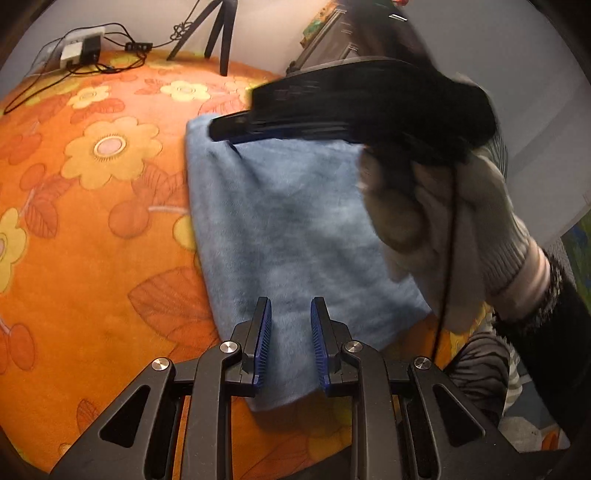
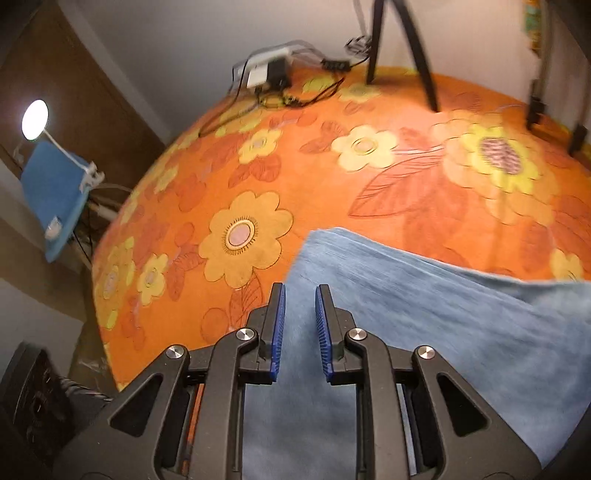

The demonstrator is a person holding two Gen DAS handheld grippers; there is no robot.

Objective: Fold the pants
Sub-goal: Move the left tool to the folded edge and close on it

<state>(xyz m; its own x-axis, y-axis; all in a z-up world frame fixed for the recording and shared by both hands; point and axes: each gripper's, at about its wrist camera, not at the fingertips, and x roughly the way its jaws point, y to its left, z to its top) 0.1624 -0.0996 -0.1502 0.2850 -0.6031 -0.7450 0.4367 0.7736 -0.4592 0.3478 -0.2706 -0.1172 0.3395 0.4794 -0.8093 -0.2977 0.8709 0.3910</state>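
Across the middle of the orange flowered spread (image 1: 92, 229) lies the pants (image 1: 295, 229), already a compact blue rectangle with its long side running from about 11 o'clock down to 5 o'clock in the left wrist view. The left gripper (image 1: 291, 343) hovers over the near end with jaws parted and nothing between them. The right gripper (image 2: 299, 328), held in a gloved hand (image 1: 443, 236), hangs over the far end, jaws likewise apart and empty; from its own camera the cloth's corner sits at about 1 o'clock.

Judging by the tidy shape, the fold seems nearly finished. To do the next step well, each gripper should pinch all layers at a corner together, lift evenly, and lay the edge square on the opposite one. Thick, fuzzy fabric may slip, so bite deep. Cables (image 1: 92, 55) and a tripod (image 1: 218, 33) at 12 o'clock sit well apart.
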